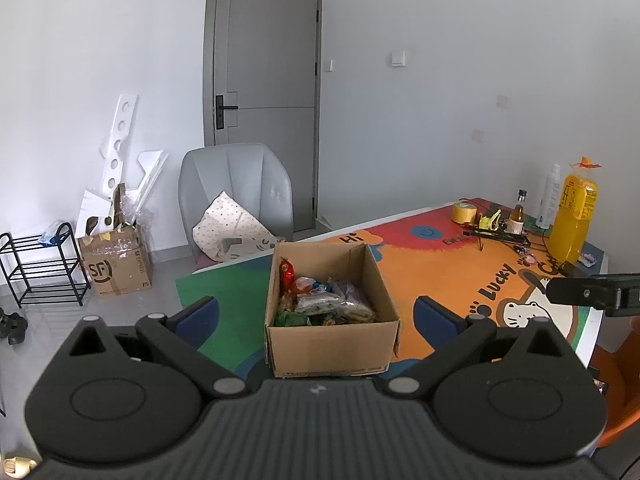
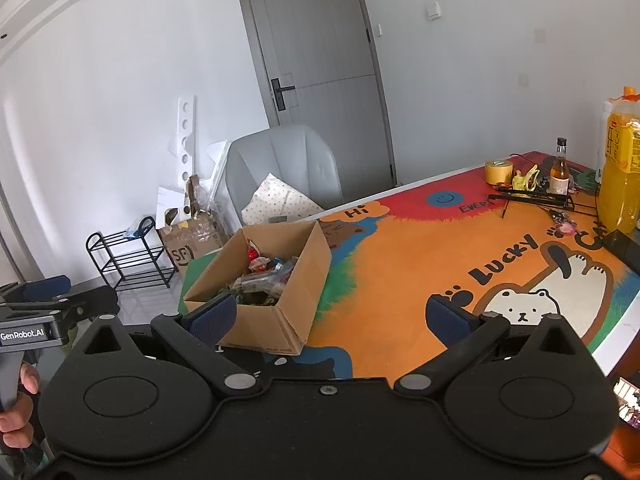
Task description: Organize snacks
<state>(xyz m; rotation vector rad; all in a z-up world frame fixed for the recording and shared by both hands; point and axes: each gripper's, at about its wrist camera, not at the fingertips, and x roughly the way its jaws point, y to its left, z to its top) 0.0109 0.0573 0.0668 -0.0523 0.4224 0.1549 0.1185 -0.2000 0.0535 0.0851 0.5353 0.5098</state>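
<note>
An open cardboard box (image 1: pixel 332 344) stands on the colourful table mat (image 1: pixel 440 264). Several snack packets (image 1: pixel 320 300) lie inside it, one red. My left gripper (image 1: pixel 320 312) is open and empty, held in front of the box with its fingers to either side. In the right wrist view the box (image 2: pixel 272 320) is at centre left with the snacks (image 2: pixel 268 272) inside. My right gripper (image 2: pixel 332 312) is open and empty, to the right of the box, above the mat (image 2: pixel 420 264). The left gripper (image 2: pixel 44 300) shows at that view's left edge.
At the table's far right are a big orange drink bottle (image 1: pixel 574 216), a small bottle (image 1: pixel 518 212), a tape roll (image 1: pixel 464 212) and a black rack (image 1: pixel 496 236). A grey chair with a cushion (image 1: pixel 236 204) stands behind the table. A floor box (image 1: pixel 116 264) and shoe rack (image 1: pixel 44 264) are left.
</note>
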